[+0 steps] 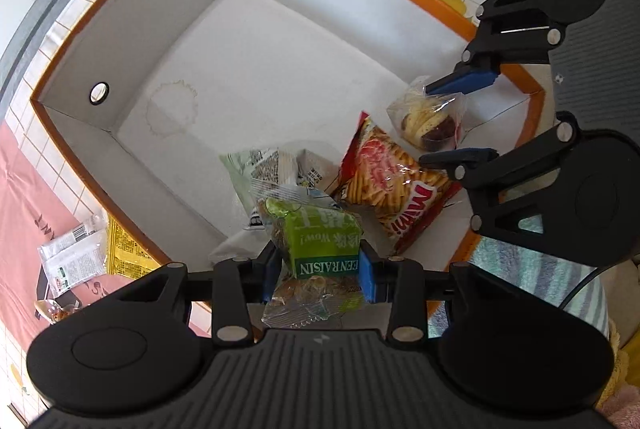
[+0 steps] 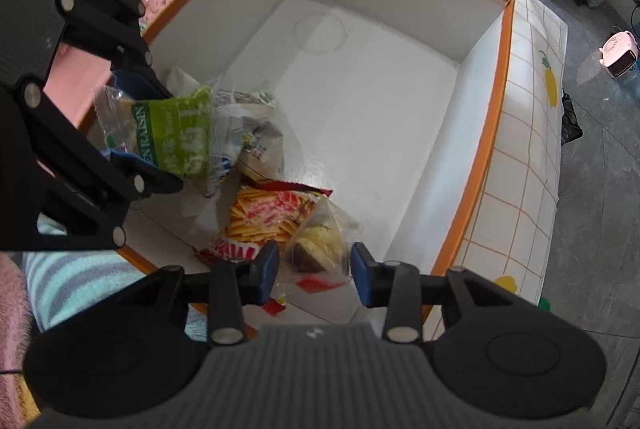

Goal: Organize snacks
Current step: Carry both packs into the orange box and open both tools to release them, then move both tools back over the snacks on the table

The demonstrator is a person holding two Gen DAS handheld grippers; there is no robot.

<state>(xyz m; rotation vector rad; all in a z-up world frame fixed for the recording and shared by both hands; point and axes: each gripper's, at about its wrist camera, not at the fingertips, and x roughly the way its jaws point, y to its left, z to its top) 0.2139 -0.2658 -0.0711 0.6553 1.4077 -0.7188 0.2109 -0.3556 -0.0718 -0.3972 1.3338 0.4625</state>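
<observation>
We see a white box (image 1: 132, 45) with an orange rim standing on the tiled worktop (image 2: 524, 165), its snacks gathered in one corner. There lie a red chip bag (image 1: 384, 173) and a pale packet (image 1: 264, 165), touching each other. Above them the left claw (image 1: 320, 269) has its blue pads closed on a green raisin pack (image 1: 324, 249). The right claw (image 2: 314, 265) is closed on a clear-wrapped pastry (image 2: 316, 249), which hangs just beside the chip bag near the box's corner. Outside the box, on the pink cloth (image 1: 24, 213) along one long side, lie a white packet (image 1: 74, 253) and a yellow packet (image 1: 124, 253). A striped towel (image 2: 76, 285) lies by the corner nearest the claws.
</observation>
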